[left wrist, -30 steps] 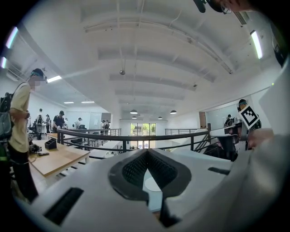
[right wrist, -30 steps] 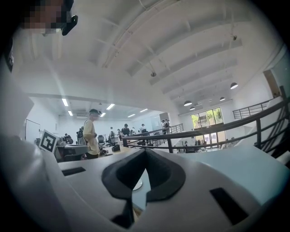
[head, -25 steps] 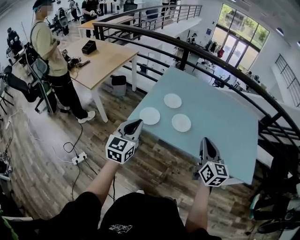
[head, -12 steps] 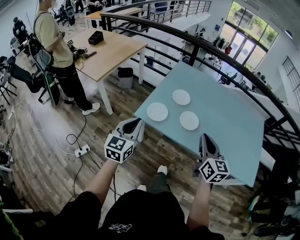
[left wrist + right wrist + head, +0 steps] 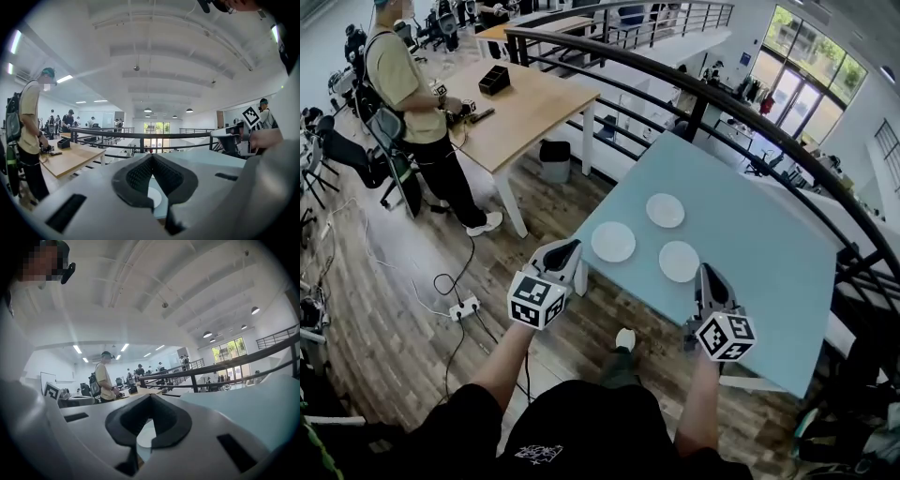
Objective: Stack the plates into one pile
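Three white plates lie apart on the light blue table (image 5: 769, 244): a left plate (image 5: 613, 241), a far plate (image 5: 665, 210) and a right plate (image 5: 679, 261). My left gripper (image 5: 565, 253) hovers just off the table's near left corner, shut and empty, short of the left plate. My right gripper (image 5: 709, 277) is over the table's near edge, beside the right plate, shut and empty. In the left gripper view the shut left gripper (image 5: 151, 157) frames a bit of a plate (image 5: 153, 197). In the right gripper view a plate (image 5: 146, 434) shows below the shut right gripper (image 5: 149, 397).
A black curved railing (image 5: 694, 89) runs behind the table. To the left stand a wooden table (image 5: 516, 103), a person (image 5: 408, 84) and a bin (image 5: 555, 155). Cables and a power strip (image 5: 461, 307) lie on the wooden floor.
Both grippers have moved forward toward the blue table, and the plates now lie closer to them. A foot has stepped into view below the table edge.
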Demonstrator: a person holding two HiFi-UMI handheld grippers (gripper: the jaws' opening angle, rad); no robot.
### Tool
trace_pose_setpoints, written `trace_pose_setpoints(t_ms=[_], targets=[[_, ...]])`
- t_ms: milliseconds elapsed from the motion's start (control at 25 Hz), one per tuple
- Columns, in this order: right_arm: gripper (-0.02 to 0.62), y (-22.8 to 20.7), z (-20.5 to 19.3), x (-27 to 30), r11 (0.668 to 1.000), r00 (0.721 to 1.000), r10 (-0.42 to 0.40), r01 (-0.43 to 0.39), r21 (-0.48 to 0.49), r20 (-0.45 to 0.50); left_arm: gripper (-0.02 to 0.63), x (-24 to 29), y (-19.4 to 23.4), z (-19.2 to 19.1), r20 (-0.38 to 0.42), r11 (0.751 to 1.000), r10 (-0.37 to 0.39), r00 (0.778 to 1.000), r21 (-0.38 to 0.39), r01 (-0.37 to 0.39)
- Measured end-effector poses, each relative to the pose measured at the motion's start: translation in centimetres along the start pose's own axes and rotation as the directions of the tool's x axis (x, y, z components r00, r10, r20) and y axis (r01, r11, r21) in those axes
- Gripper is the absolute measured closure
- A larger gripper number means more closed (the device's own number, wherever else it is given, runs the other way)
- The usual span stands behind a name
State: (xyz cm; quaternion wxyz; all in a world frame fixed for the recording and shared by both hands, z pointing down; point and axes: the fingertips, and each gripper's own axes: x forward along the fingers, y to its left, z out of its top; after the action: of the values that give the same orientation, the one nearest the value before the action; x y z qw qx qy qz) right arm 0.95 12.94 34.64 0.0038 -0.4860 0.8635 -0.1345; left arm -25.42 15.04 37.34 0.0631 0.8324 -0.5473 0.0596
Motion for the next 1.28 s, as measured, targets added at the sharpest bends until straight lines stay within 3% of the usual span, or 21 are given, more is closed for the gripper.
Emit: trace_pose_setpoints(t_ms=[320, 760, 1040, 1280], targets=[[0.589, -5.8, 1.3, 7.1, 0.999, 0.998, 0.035, -0.035, 0.000, -0.052, 0.598, 8.2, 1.3, 1.3, -0.028, 1.000, 0.023, 0.999, -0.012, -0.023], [0.589, -13.7, 1.0, 16.6, 0.985, 0.976, 0.168, -0.171, -0.004, -0.139, 0.598, 19.3, 1.6, 2.4, -0.068, 0.995, 0.093, 0.993, -0.031, -0.096], [0.589, -16.8, -0.6, 19.8, 0.969, 0.957, 0.245, -0.248, 0.003, -0.155, 0.600, 23.4, 0.9, 1.1, -0.110, 0.990, 0.131, 0.985, -0.031, -0.135], [0.589, -18.5, -2.1, 20.7, 0.963, 0.948, 0.270, -0.264, 0.059, -0.167, 0.598, 24.8, 0.1, -0.5, -0.163, 0.992, 0.112, 0.980, -0.031, -0.119]])
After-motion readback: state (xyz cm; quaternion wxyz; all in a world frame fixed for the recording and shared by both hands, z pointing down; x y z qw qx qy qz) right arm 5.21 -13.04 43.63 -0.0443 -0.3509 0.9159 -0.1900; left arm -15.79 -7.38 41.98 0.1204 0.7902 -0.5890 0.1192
